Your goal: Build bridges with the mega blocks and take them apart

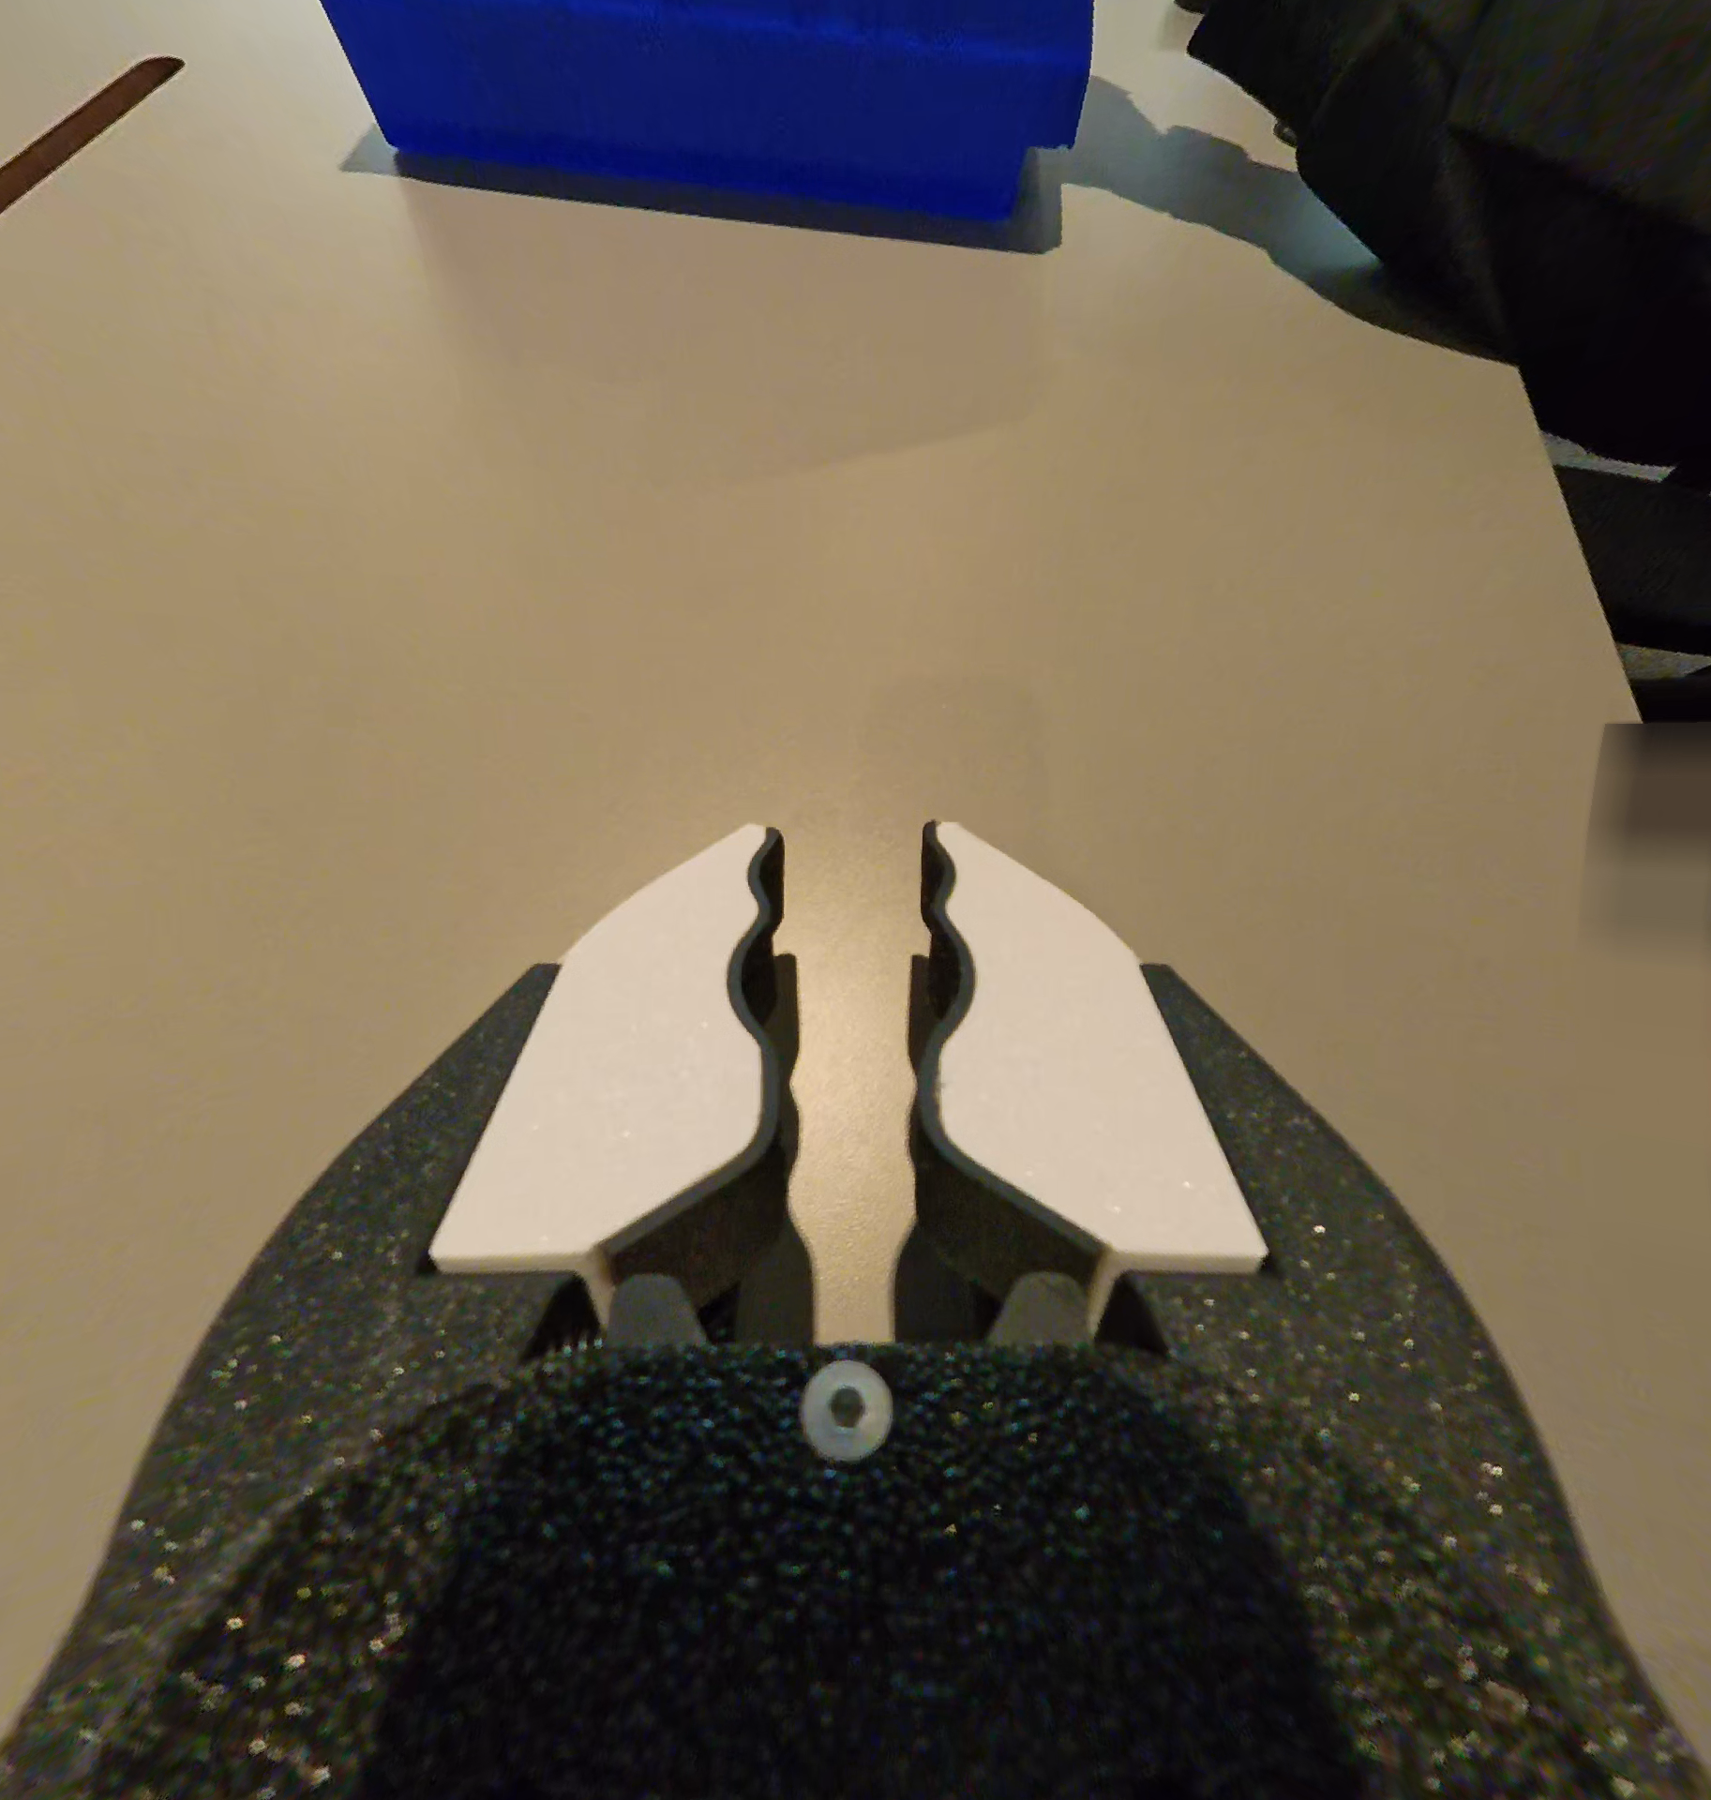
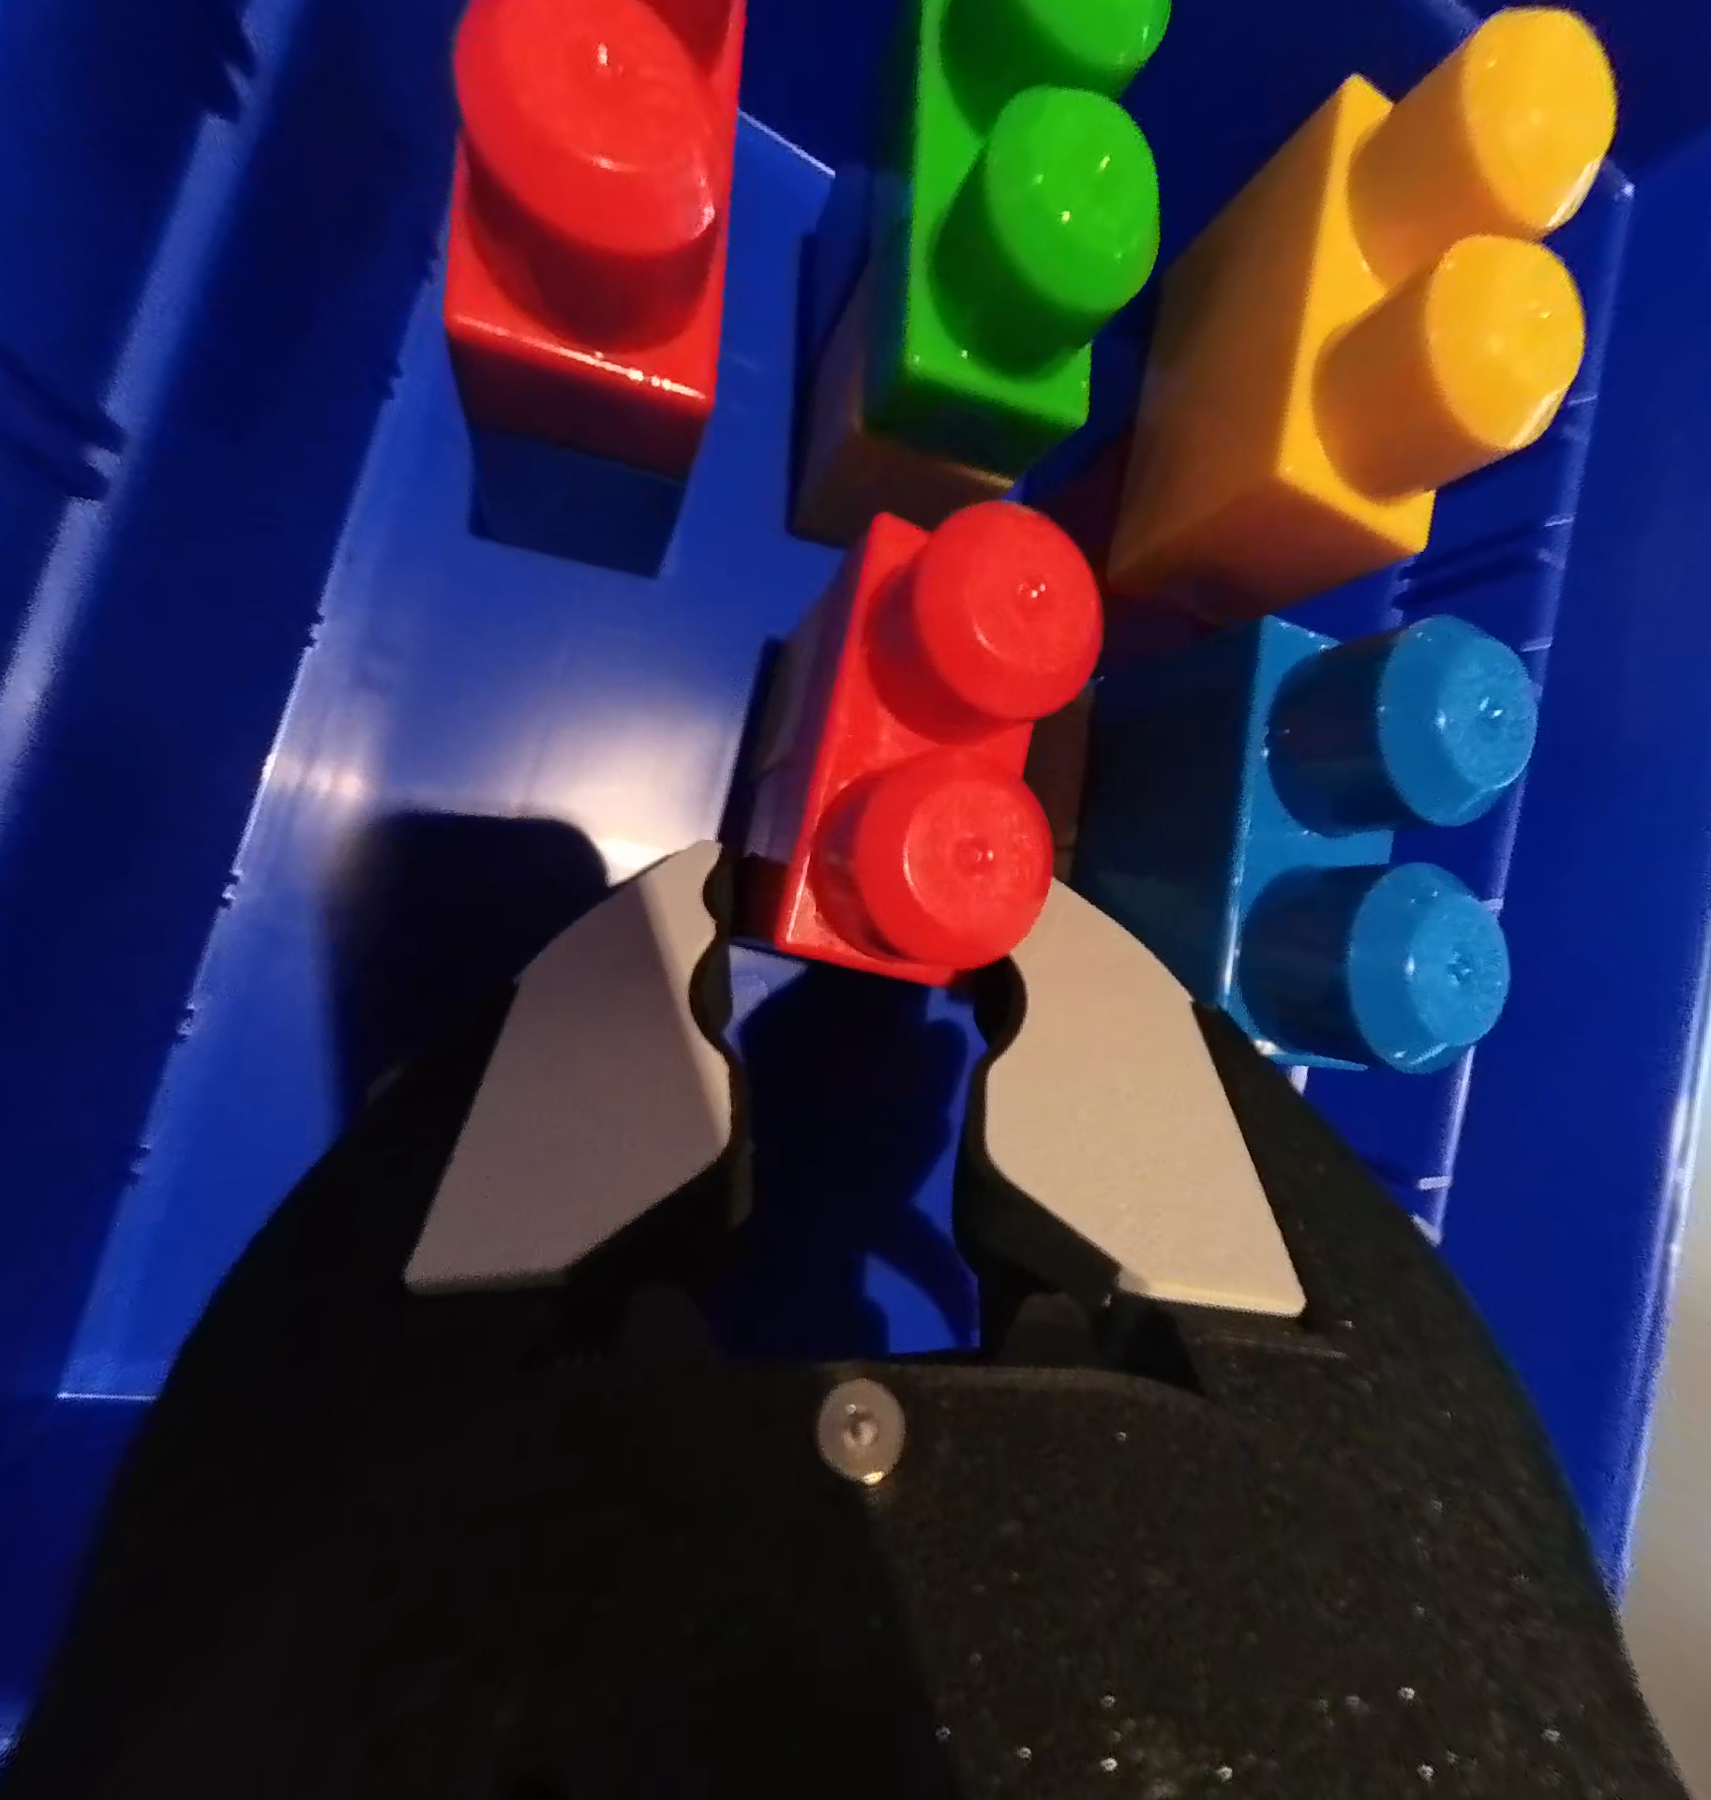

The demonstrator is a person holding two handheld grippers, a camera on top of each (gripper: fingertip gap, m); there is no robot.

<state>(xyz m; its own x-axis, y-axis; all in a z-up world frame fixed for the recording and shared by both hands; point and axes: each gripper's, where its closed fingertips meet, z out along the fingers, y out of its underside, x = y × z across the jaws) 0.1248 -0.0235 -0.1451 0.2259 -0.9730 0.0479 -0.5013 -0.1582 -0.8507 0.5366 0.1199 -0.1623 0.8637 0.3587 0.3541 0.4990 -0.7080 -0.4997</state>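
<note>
My right gripper (image 2: 866,901): inside the blue bin (image 2: 199,487) — fingers pinching a two-stud red block (image 2: 914,750).
My left gripper (image 1: 851,857): fingers slightly apart, empty — over the beige table (image 1: 442,584).

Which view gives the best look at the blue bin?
The right wrist view: it looks down into the blue bin, showing floor, walls and the blocks inside. The left wrist view shows only the blue bin's outer side, far across the table.
</note>
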